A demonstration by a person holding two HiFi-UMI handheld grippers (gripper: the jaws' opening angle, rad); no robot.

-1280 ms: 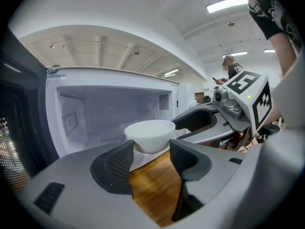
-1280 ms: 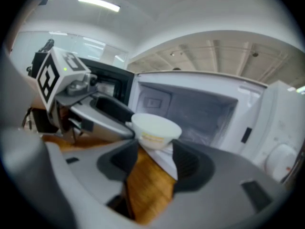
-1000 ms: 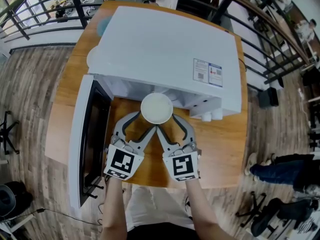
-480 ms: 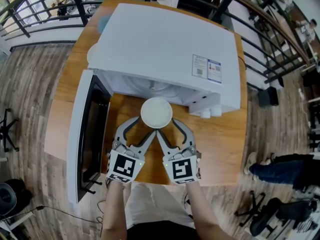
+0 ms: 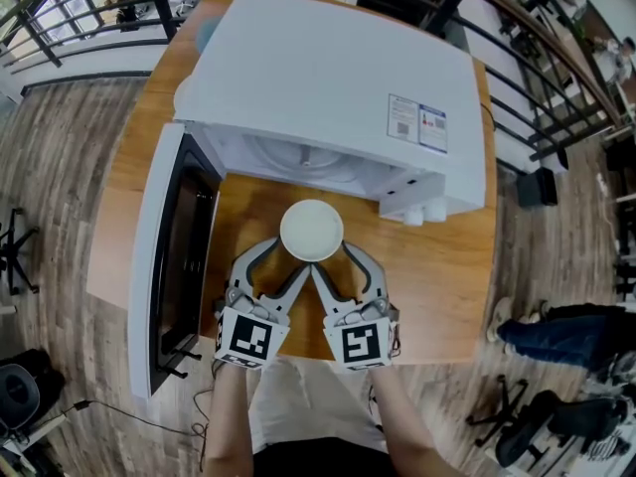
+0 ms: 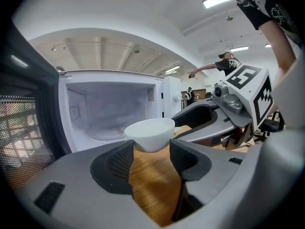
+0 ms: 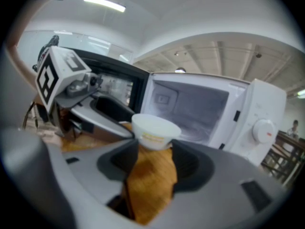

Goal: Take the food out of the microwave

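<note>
A white bowl (image 5: 311,231) hangs over the wooden table (image 5: 437,286), just in front of the open white microwave (image 5: 328,78). My left gripper (image 5: 288,256) grips its left side and my right gripper (image 5: 335,256) its right side, both sets of jaws spread wide against the bowl's lower wall. In the left gripper view the bowl (image 6: 149,135) sits between my fingertips (image 6: 125,157), with the empty cavity (image 6: 107,111) behind it. In the right gripper view the bowl (image 7: 155,130) likewise sits at the jaw tips. What the bowl contains is not visible.
The microwave door (image 5: 164,266) stands swung open at the left, reaching toward me. Control knobs (image 5: 422,212) stick out at the microwave's front right. A white plate (image 5: 182,97) lies at the table's far left. A railing (image 5: 79,28) and a seated person's legs (image 5: 556,336) surround the table.
Both grippers have drawn the bowl back from the microwave opening toward me and a little lower. The bowl now hangs clear of the cavity over the table.
</note>
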